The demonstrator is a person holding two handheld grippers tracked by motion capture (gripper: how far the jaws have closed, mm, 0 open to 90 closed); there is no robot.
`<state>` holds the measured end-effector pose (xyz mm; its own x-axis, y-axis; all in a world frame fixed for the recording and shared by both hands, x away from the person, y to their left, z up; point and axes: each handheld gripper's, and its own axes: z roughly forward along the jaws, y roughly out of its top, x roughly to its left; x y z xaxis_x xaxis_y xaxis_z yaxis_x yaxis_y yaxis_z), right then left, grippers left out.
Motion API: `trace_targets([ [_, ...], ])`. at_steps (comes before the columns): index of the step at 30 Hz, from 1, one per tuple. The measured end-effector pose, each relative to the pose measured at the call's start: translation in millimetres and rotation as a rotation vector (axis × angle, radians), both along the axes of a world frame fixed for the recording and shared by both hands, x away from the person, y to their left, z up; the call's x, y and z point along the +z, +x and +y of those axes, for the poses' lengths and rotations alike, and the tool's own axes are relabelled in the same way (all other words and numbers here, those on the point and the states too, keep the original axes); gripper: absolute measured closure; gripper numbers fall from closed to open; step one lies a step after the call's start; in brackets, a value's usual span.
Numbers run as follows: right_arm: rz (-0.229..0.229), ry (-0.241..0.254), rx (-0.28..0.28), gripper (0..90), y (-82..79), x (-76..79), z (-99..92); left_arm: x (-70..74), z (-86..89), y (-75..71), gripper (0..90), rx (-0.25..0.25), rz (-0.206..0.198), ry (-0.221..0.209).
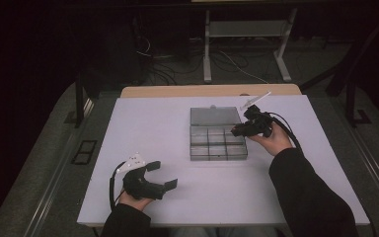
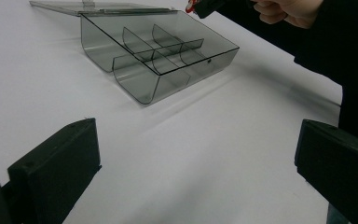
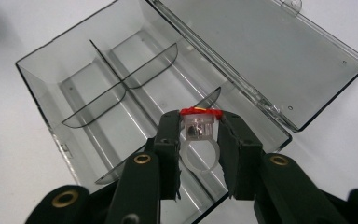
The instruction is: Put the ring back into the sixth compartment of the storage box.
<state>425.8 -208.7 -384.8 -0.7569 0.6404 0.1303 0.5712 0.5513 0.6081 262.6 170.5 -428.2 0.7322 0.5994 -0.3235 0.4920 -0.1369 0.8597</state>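
Observation:
A clear grey compartment box [image 1: 217,143] lies open mid-table, its lid [image 1: 214,116] folded flat behind it. In the right gripper view my right gripper [image 3: 199,122] is shut on a clear plastic ring with a red top [image 3: 198,126], held just above the box [image 3: 121,93] near its right-hand compartments. The high view shows that gripper [image 1: 238,131] at the box's right edge. My left gripper [image 1: 164,174] rests near the table's front left, its jaws wide open on nothing. From the left gripper view, the box [image 2: 158,56] stands ahead and the ring's red top [image 2: 190,6] peeks in at the upper edge.
The white table [image 1: 168,197] is bare around the box. The compartments [image 3: 98,98] that I can see hold nothing. Beyond the table's far edge are a wooden strip [image 1: 207,90], cables and a white stand's legs [image 1: 246,44] on the floor.

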Motion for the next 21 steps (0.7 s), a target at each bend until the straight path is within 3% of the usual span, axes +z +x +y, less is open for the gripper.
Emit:
trace_targets([
  [21,0.043,0.011,-0.04,69.2,16.3,-26.3,2.8,0.2,0.4,0.0,0.0,-0.002,-0.001,-0.001],
])
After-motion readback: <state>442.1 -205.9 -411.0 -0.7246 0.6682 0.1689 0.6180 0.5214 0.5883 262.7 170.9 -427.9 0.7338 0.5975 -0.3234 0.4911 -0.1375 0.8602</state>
